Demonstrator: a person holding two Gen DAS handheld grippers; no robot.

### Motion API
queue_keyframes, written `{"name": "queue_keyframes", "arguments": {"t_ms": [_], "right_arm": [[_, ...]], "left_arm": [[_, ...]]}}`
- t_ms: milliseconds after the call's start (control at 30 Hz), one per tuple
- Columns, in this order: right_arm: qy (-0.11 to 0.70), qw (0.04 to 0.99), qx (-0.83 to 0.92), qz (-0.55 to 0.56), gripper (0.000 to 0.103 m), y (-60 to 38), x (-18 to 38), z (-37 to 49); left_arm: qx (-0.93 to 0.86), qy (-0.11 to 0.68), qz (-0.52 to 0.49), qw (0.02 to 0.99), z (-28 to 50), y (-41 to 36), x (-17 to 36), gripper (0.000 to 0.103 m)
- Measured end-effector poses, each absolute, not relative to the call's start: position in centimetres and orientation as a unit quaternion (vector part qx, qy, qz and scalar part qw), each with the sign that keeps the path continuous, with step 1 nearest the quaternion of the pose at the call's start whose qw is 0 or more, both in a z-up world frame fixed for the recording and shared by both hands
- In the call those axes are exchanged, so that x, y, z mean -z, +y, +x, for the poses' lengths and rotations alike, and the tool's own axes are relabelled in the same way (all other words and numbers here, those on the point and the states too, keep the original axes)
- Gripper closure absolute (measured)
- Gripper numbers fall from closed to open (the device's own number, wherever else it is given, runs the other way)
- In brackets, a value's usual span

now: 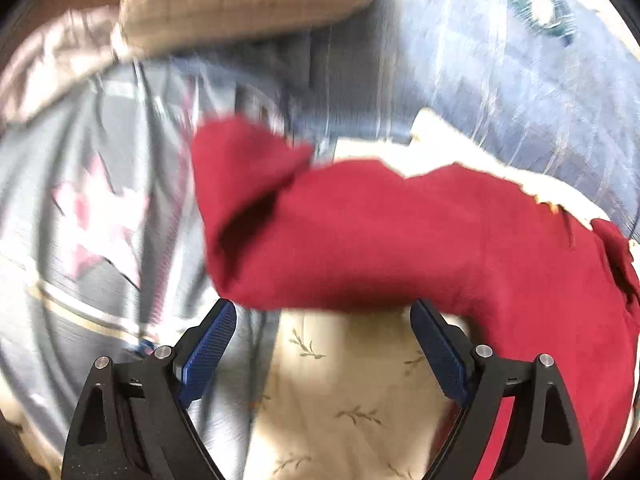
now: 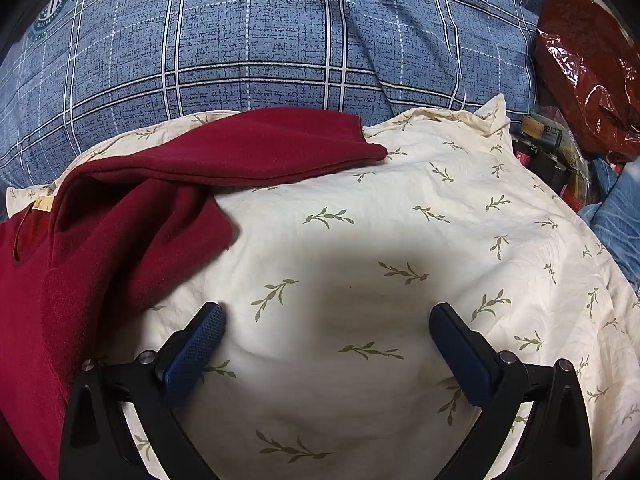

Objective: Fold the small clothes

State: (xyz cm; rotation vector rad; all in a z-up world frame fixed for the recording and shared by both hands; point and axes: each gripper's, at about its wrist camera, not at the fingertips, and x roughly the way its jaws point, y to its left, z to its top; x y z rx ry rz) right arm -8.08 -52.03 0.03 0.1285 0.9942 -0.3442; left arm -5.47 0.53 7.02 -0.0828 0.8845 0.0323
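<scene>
A dark red garment (image 2: pixel 120 248) lies partly folded on a cream leaf-print pillow (image 2: pixel 360 240), which rests against blue plaid bedding (image 2: pixel 240 60); the garment covers the pillow's left side, one sleeve (image 2: pixel 260 152) stretched rightward along its far edge. In the blurred left wrist view, the left gripper (image 1: pixel 324 320) hovers with jaws spread wide and nothing between them, just short of the garment's near edge (image 1: pixel 340 296); a sleeve end (image 1: pixel 240 176) curls up at far left. The right gripper (image 2: pixel 326 320) also stands wide apart and empty, over bare pillow, right of the cloth. The likely next step is folding the stretched sleeve inward; best done by pinching near its cuff, lifting low and laying it flat. At far right lies a crinkled red plastic bag (image 2: pixel 584 72); its contents cannot be made out.
</scene>
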Motion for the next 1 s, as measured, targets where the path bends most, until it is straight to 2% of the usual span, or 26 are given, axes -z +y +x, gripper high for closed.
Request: {"name": "queue_keyframes", "arguments": {"t_ms": [167,333,600,1000], "right_arm": [[0.477,0.861,0.170,0.044,0.002,-51.2,-1.3,-8.9],[0.433,0.884,0.174,0.034,0.001,-47.8,-5.5,-13.3],[0.390,0.910,0.144,0.002,0.000,-41.2,-10.4,-16.1],[0.390,0.916,0.095,-0.004,0.000,-35.5,-9.3,-12.8]], "left_arm": [[0.015,0.376,-0.011,0.926,-9.2,-2.3,-11.7,0.013],[0.070,0.358,-0.019,0.931,-12.3,-5.8,-13.7,0.013],[0.133,0.376,-0.018,0.917,-12.8,-10.3,-12.9,0.013],[0.113,0.370,0.011,0.922,-9.7,-11.0,-9.8,0.013]]}}
